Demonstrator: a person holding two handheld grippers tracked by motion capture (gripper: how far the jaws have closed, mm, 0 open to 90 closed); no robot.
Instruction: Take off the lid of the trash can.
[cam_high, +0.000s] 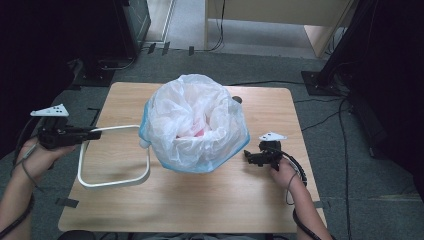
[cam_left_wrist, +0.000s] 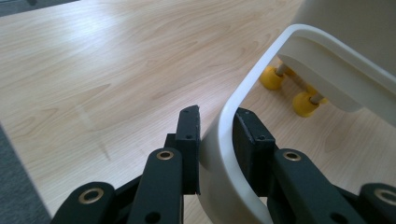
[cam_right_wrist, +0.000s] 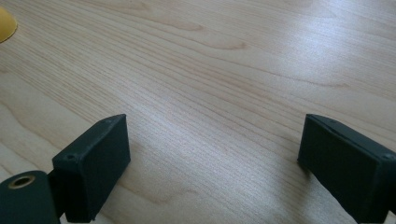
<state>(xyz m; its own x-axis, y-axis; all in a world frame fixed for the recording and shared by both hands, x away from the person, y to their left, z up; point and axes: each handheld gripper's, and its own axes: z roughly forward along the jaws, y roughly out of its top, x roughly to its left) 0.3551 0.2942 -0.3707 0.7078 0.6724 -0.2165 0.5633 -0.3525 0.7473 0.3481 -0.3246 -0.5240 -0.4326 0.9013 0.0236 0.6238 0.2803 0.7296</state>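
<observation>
The left gripper (cam_high: 92, 133) holds the white frame (cam_high: 114, 181) between its jaws, which press on its rim (seen close in the left gripper view), just beside the bin (cam_high: 195, 125) with its plastic bag (cam_high: 192, 107). The right gripper (cam_high: 248, 158) rests on the tabletop (cam_high: 200, 205) with jaws wide, holding nothing.

Overhead view; gripper views skim the table (cam_high: 200, 195).
</observation>
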